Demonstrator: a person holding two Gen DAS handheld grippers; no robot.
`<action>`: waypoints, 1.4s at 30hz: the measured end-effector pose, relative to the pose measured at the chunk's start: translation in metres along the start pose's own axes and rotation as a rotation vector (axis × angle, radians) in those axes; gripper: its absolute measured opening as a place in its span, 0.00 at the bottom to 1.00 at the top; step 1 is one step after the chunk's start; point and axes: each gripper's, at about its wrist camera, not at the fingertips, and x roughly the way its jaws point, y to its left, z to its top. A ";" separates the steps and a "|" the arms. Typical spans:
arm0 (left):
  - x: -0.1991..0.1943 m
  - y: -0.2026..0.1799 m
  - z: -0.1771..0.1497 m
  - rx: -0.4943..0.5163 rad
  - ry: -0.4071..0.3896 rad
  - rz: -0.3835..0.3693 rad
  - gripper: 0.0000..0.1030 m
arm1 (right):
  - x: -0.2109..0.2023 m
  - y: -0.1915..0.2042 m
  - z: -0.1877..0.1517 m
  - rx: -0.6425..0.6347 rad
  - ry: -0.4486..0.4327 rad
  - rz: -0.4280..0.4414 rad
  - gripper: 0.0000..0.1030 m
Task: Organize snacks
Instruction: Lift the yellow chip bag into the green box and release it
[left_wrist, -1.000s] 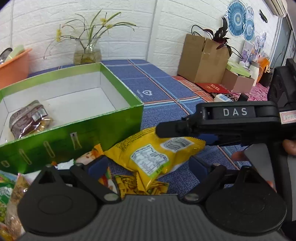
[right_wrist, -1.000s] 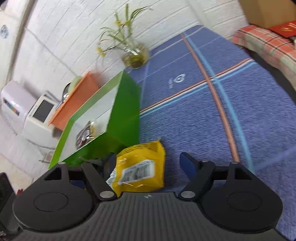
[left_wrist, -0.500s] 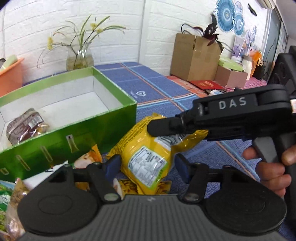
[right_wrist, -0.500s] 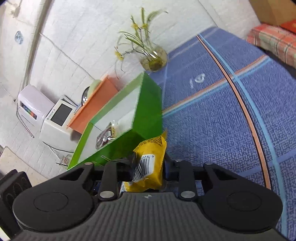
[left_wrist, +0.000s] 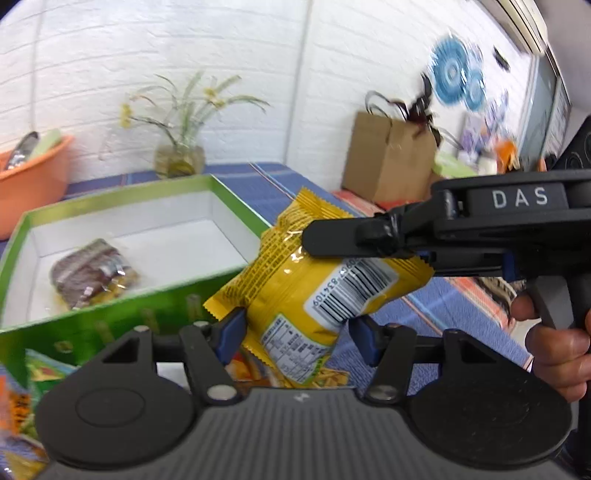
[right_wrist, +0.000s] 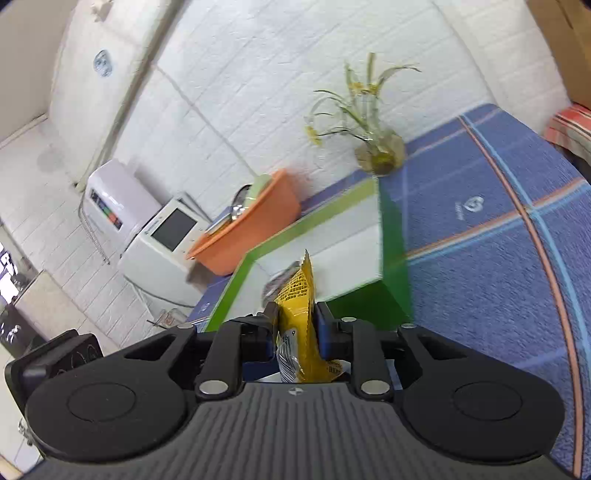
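The yellow snack packet (left_wrist: 314, 280) is being gripped by both the left gripper (left_wrist: 297, 334) and the right gripper (right_wrist: 295, 325), whose jaws are closing on it. It is being held clear of the tabletop (right_wrist: 480, 258), long axis tilted toward 1 o'clock in the left wrist view. The green box (left_wrist: 122, 321) is lying at about 10 o'clock from the packet, the left gripper being nearer to it.

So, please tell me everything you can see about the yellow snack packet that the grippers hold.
The yellow snack packet is a glossy foil-like pouch with crimped, serrated ends, a white barcode label, a white nutrition panel and dark small print. It hangs tilted in the air in front of the green box. The right gripper pinches it, jaws closing on it, and the left gripper has its lower end between its blue pads. It looks sealed and slightly puffed.
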 end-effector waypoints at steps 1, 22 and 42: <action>-0.007 0.003 0.002 -0.006 -0.022 0.010 0.58 | 0.002 0.009 0.003 -0.027 -0.003 0.013 0.38; 0.016 0.105 0.040 -0.053 -0.026 0.177 0.59 | 0.118 0.002 0.028 0.073 -0.109 0.115 0.51; -0.136 0.134 -0.031 -0.212 -0.152 0.426 0.96 | 0.087 0.050 0.020 -0.028 0.037 0.059 1.00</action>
